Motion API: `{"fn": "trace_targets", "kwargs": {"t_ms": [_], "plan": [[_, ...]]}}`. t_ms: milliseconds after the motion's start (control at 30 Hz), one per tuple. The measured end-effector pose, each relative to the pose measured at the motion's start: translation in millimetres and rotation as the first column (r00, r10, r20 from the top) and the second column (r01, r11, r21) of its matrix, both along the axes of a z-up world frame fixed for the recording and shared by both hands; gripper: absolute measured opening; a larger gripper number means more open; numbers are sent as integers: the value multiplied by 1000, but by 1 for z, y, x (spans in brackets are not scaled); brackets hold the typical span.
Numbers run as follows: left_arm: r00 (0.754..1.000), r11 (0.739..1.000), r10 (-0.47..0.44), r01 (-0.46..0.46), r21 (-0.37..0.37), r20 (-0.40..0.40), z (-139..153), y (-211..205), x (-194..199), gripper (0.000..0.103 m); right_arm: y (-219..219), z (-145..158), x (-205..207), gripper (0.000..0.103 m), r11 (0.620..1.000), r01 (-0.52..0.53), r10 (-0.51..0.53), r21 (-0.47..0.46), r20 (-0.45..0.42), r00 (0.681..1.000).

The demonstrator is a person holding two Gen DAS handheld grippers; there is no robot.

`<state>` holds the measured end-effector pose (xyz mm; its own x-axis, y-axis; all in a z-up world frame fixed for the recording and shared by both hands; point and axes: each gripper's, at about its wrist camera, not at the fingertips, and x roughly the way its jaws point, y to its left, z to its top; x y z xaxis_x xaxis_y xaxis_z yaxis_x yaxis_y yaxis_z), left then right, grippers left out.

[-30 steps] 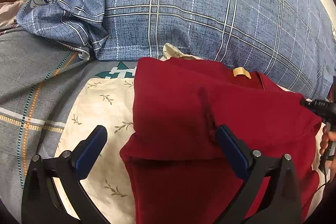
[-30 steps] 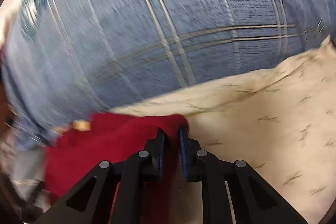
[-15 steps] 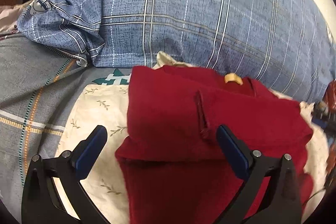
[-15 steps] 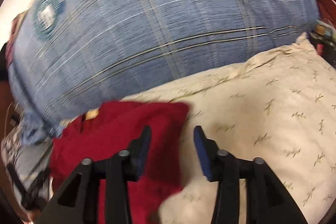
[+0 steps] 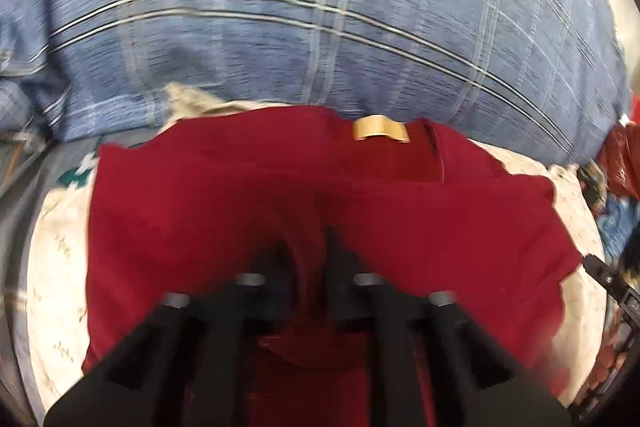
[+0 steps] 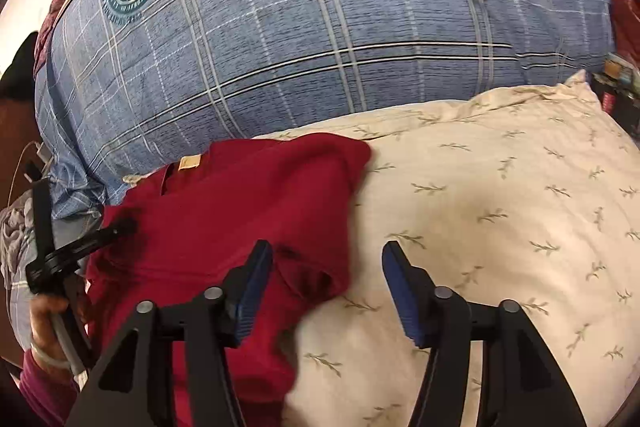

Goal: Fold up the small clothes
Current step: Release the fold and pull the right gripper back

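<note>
Our left gripper (image 5: 310, 251) pinches a fold of the red shirt (image 5: 240, 195) (blurry). Our right gripper (image 6: 328, 267) has just been opening, nothing between.

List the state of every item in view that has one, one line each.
Red garment: partly folded, lying on the cream pillow, tan label up.
Left tongs: just closed, pinching a fold of the garment.
Right tongs: just opening, nothing between them.
Blue plaid pillow: behind the cream pillow.

L tongs (image 5: 310, 259) pinched shut; R tongs (image 6: 326, 267) just been opening, jaws apart.
</note>
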<state>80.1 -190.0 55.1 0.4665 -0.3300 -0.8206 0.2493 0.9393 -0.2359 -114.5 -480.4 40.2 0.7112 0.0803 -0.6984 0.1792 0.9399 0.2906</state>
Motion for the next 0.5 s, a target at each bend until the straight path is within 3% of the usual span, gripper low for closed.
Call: {"fn": "trace_targets", "kwargs": {"t_ms": [133,233,333,433,500], "plan": [[994,996,-29,37,-78,101,53,23,-10,8,-7,3,-5,64,1000,2,-2,15,24,1000],[991,998,39,-32,-53,131,72,54,-12,8,0,1,-2,72,999,-47,47,5,27,999],[994,995,72,-65,-73,86,64,76,-11,8,19,-4,4,73,991,-116,117,-59,6,993],[997,997,56,-53,-54,46,45,72,-14,8,41,-11,11,73,973,-177,174,-146,-31,984],[999,999,35,-34,-39,28,34,61,-16,8,42,-10,13,73,979,-172,171,-105,-22,985]]}}
